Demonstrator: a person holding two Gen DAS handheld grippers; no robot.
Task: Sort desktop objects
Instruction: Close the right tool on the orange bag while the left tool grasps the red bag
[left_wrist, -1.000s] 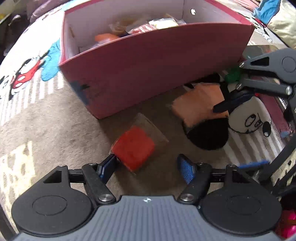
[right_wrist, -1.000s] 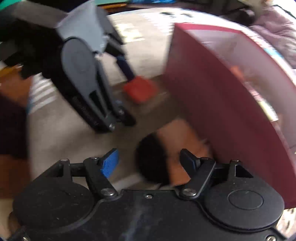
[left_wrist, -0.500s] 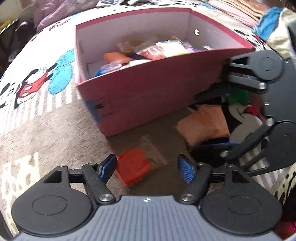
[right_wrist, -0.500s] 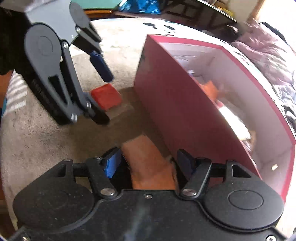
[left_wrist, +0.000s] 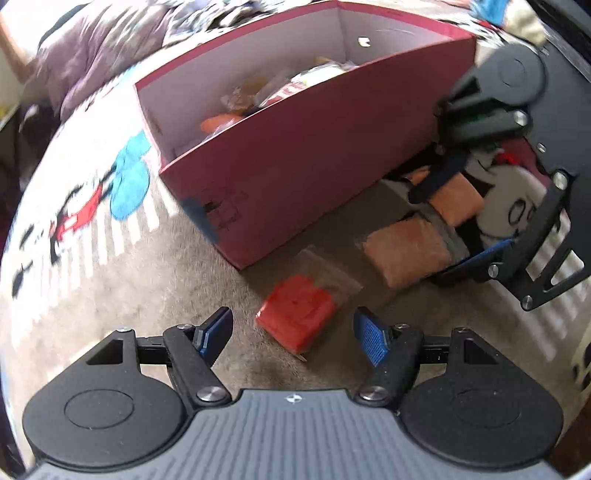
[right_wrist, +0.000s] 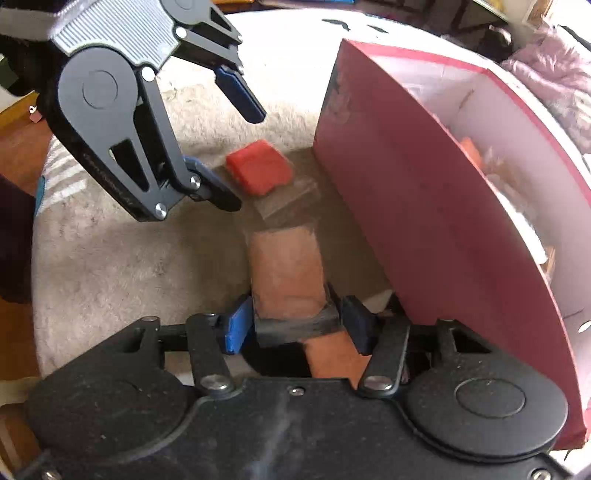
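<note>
1. My left tool (left_wrist: 293, 334) hangs over the blanket (left_wrist: 92, 280) with its jaws apart, grasping nothing.
2. The red block (left_wrist: 297, 312), in a clear bag, lies on the blanket between and just beyond the left tool's blue pads (left_wrist: 371, 341); neither pad touches it.
3. My right tool (right_wrist: 293, 326) has just been closing its jaws, and a dark-edged packet (right_wrist: 295, 326) with an orange packet (right_wrist: 286, 271) on top sits between them.
4. The left blue pad looks to be at the packet's edge, but a sliver of gap shows at the right pad, so I read it as not yet clenched.
5. The pink cardboard box (left_wrist: 314, 162) stands on the far side of both things, just beyond the red block and to the right of the orange packet in the right wrist view.
6. Inside the box lie several bagged items (left_wrist: 295, 88), orange and pale ones among them.
7. A second orange packet (left_wrist: 456, 201) lies farther right in the left wrist view, partly under the right tool.
</note>
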